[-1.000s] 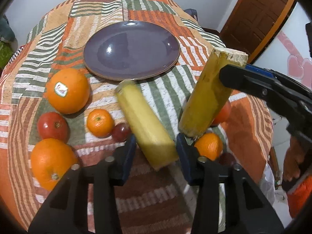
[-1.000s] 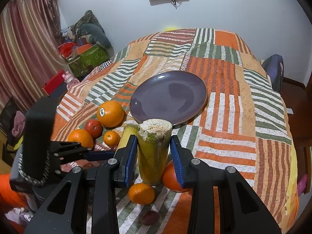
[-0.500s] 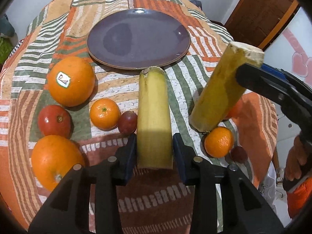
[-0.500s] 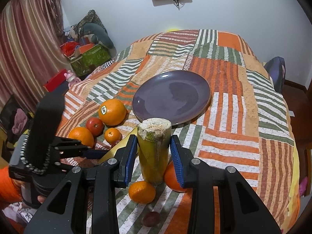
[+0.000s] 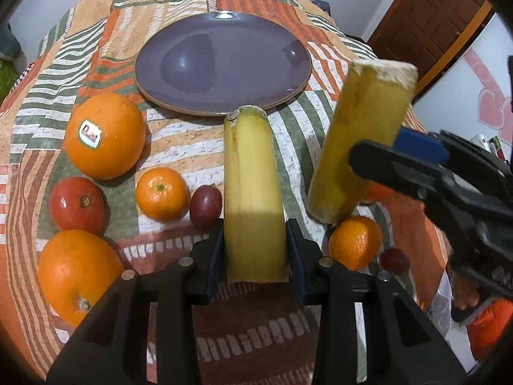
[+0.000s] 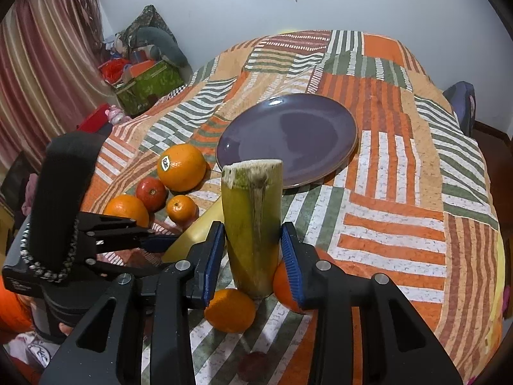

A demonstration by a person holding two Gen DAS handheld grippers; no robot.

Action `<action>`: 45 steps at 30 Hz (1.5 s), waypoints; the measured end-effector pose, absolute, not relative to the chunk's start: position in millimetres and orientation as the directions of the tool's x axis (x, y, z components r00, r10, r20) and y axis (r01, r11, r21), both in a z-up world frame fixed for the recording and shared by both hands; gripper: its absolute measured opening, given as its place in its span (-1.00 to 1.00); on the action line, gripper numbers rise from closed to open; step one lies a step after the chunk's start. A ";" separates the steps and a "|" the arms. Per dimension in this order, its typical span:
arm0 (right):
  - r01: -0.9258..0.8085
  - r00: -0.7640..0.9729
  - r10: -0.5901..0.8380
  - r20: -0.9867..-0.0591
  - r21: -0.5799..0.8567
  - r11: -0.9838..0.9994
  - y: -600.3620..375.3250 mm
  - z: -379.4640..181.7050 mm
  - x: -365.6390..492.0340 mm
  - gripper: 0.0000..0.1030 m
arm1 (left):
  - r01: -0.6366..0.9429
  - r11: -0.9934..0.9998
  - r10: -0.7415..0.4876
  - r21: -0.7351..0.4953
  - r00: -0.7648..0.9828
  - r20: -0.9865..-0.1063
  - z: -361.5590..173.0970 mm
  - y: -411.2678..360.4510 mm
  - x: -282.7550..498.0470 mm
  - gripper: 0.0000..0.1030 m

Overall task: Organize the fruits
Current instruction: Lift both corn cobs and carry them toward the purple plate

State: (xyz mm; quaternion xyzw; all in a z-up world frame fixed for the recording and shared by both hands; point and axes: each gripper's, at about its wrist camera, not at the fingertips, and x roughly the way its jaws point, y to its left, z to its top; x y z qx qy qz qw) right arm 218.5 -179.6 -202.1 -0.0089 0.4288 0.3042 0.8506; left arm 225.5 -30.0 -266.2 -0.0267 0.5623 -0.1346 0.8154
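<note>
Two banana halves gripped above a patchwork tablecloth (image 5: 179,147)

The purple plate (image 5: 221,61) lies at twelve o'clock; the stickered orange (image 5: 104,134), a second orange (image 5: 75,272), a tomato (image 5: 77,203), a mandarin (image 5: 162,192) and a grape (image 5: 205,205) sit at nine. The left gripper (image 5: 255,250) pinches the paler banana half (image 5: 251,189); the right gripper (image 6: 251,258) pinches the greener banana half (image 6: 253,221), upright, at two o'clock

My left camera looks steeply down, close, toward the plate (image 5: 221,64). My right looks lower across it; both share it.
</note>
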 end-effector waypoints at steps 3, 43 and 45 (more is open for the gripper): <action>-0.525 0.441 0.512 -0.737 0.250 0.813 -178.6 -204.4 220.3 -0.35 | 0.212 0.960 -0.246 -0.183 0.327 -0.912 -263.9 -26.8 217.9 -0.29; -0.492 0.495 0.531 -0.688 0.282 0.824 -190.9 -177.2 212.1 -0.36 | 0.193 0.965 -0.250 -0.178 0.470 -0.846 -217.8 -24.2 219.8 -0.32; -0.490 0.500 0.531 -0.684 0.283 0.825 -191.9 -174.7 213.4 -0.36 | 0.195 0.965 -0.247 -0.173 0.466 -0.850 -218.3 -24.2 218.1 -0.32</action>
